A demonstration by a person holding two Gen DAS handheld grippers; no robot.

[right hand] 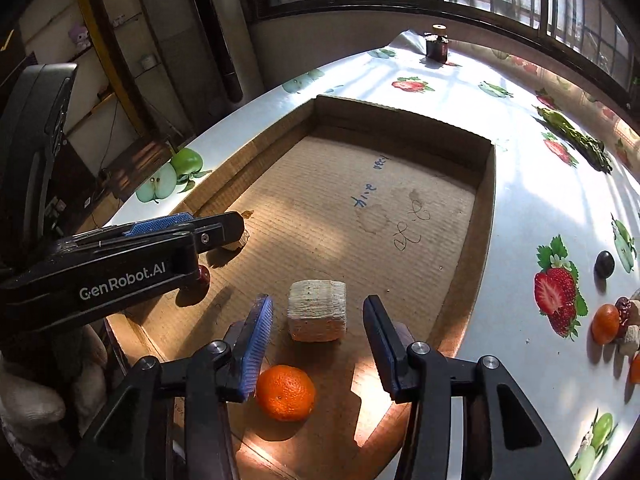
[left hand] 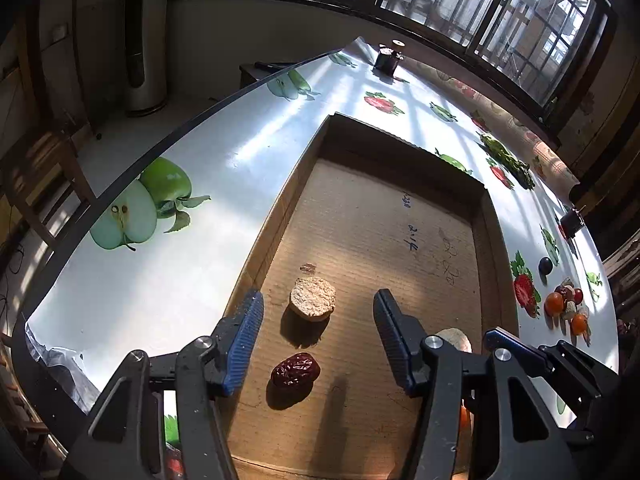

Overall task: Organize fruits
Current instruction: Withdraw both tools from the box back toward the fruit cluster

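A shallow cardboard tray (left hand: pixel 490 240) (right hand: pixel 486 208) lies on the fruit-print table. In the left wrist view my left gripper (left hand: pixel 318 312) is open above a round tan biscuit-like piece (left hand: pixel 313 298), with a red date (left hand: pixel 295 369) just below it. In the right wrist view my right gripper (right hand: pixel 318 318) is open around a pale blocky piece (right hand: pixel 317 315), with a small orange (right hand: pixel 285 392) lying in front of it. The left gripper's body (right hand: pixel 120 268) reaches in from the left there. Loose fruits, small oranges (left hand: pixel 555 303) (right hand: pixel 605 323), dates and a dark grape (right hand: pixel 604 263), lie on the table to the right.
A dark jar (left hand: pixel 387 60) (right hand: pixel 437 46) stands at the table's far end. Green vegetables (left hand: pixel 510 160) (right hand: pixel 576 136) lie at the far right. A small dark item (left hand: pixel 572 220) sits near the right edge. A chair (left hand: pixel 36 184) stands left of the table.
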